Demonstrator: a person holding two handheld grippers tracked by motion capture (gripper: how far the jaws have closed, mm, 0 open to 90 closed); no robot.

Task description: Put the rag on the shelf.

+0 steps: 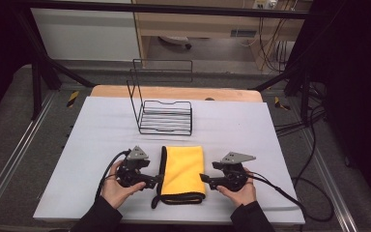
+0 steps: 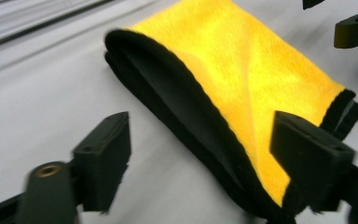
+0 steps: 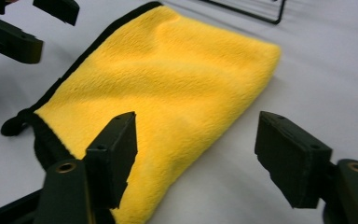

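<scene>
Lying folded on the white sheet (image 1: 101, 130), the cloth (image 1: 183, 169) sits between the left gripper (image 1: 157, 180) and right gripper (image 1: 204, 178), both released, jaws apart and empty. Beyond it stands a wire rack (image 1: 166, 117), well apart; nothing blocks the cloth.

yellow cloth (image 1: 183, 169) with black trim lay folded flat on the white table cover, near my edge, between my two hands. plush yellow face was up, black edging ran down its left side and along the near end. layers gaped slightly at the left edge. it sat in front of the wire rack, well apart.
</scene>
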